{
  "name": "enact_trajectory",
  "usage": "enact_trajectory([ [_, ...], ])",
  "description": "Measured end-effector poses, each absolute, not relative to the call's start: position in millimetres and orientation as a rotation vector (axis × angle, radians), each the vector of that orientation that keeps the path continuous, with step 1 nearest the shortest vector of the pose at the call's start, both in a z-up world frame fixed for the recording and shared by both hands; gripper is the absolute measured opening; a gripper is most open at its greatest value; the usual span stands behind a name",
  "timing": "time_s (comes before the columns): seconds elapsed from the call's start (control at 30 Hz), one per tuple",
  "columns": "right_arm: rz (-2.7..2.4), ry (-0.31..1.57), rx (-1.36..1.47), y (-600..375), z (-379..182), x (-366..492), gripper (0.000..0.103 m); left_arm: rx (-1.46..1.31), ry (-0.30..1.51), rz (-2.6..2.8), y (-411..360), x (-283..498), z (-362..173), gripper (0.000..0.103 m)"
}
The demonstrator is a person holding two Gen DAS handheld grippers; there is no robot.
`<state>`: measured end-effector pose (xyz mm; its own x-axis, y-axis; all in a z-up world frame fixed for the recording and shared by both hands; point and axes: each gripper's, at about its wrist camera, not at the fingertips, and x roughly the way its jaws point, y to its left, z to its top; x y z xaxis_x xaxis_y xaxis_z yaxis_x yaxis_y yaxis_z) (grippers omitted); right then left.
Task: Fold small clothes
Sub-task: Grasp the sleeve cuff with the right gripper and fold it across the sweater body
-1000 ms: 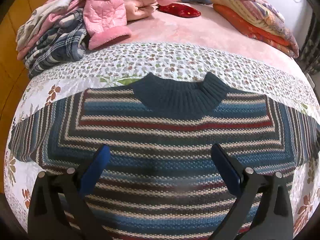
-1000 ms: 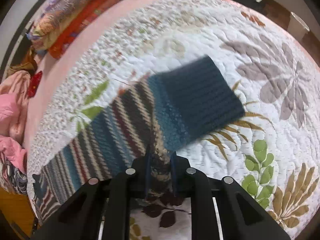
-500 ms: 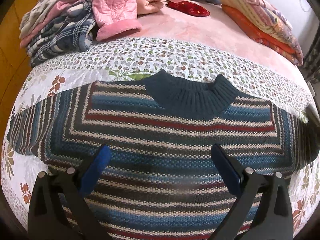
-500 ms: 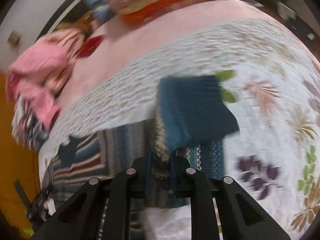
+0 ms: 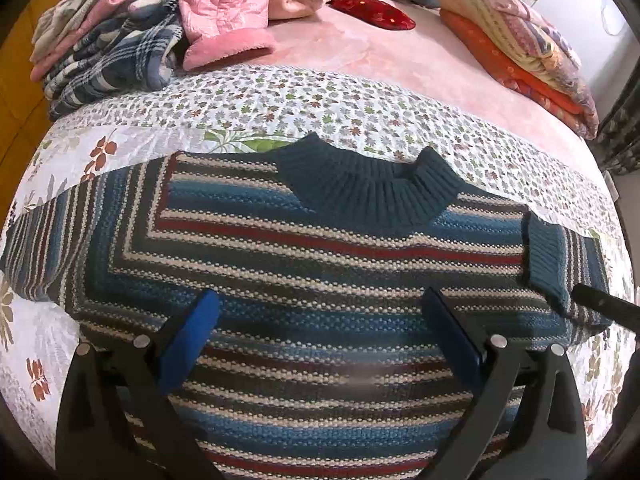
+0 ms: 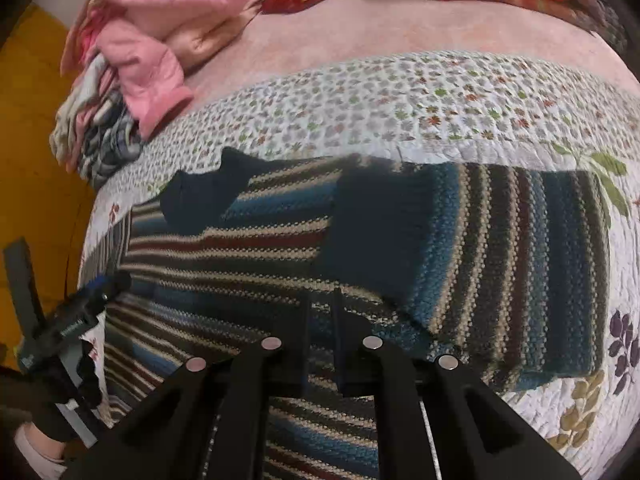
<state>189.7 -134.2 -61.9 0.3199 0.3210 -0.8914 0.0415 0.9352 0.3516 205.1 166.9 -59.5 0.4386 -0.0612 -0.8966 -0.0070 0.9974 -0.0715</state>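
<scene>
A striped knit sweater (image 5: pixel 320 248) with a dark teal collar (image 5: pixel 372 196) lies flat, front up, on a floral quilt (image 5: pixel 280 108). My left gripper (image 5: pixel 324 320) hovers open over its chest, with the blue pads wide apart and nothing between them. The sweater's right sleeve (image 6: pixel 500 264) is folded inward across the body, its teal cuff (image 6: pixel 372 232) resting near the shoulder; the same cuff (image 5: pixel 546 256) shows in the left wrist view. My right gripper (image 6: pixel 322 320) is shut on the sleeve's lower edge by the cuff. The left sleeve (image 5: pixel 44 248) lies spread out flat.
A heap of pink and plaid clothes (image 5: pixel 160 20) sits at the back left on a pink sheet (image 5: pixel 380 56). Folded orange and patterned quilts (image 5: pixel 520 60) lie at the back right, with a red item (image 5: pixel 372 10) between them. The bed edge and a yellow floor (image 6: pixel 40 140) are at the left.
My right gripper swung the sleeve up and over, laying it across the sweater's body. The left gripper stayed open and drew back slightly, so the sweater sits lower in its view.
</scene>
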Motion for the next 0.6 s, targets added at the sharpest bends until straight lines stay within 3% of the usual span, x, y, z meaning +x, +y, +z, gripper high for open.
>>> enact_trajectory([
  [0.07,0.160,1.235,0.254,-130.6,-57.6,189.3,0.026,-0.069,1.116,-0.036,165.8,205.0,-59.3,0.100],
  [0.1,0.145,1.230,0.229,-129.0,-57.1,190.2,0.044,-0.069,1.116,-0.036,165.6,205.1,-59.1,0.100],
  [0.2,0.088,1.224,0.146,-126.8,-58.5,192.9,0.078,-0.075,1.118,-0.036,164.2,205.6,-59.0,0.100],
  [0.23,0.075,1.231,0.120,-124.1,-62.5,195.7,0.082,-0.077,1.120,-0.038,163.3,205.6,-59.1,0.100],
  [0.5,0.026,1.367,-0.079,-108.0,-116.7,213.8,0.082,-0.051,1.124,-0.058,153.2,205.3,-61.6,0.100],
  [0.57,0.004,1.366,-0.096,-111.9,-122.9,213.9,0.079,-0.050,1.127,-0.057,153.6,206.2,-63.1,0.100],
  [0.6,0.000,1.355,-0.072,-117.6,-121.0,214.1,0.071,-0.051,1.129,-0.055,153.8,206.6,-63.7,0.100],
])
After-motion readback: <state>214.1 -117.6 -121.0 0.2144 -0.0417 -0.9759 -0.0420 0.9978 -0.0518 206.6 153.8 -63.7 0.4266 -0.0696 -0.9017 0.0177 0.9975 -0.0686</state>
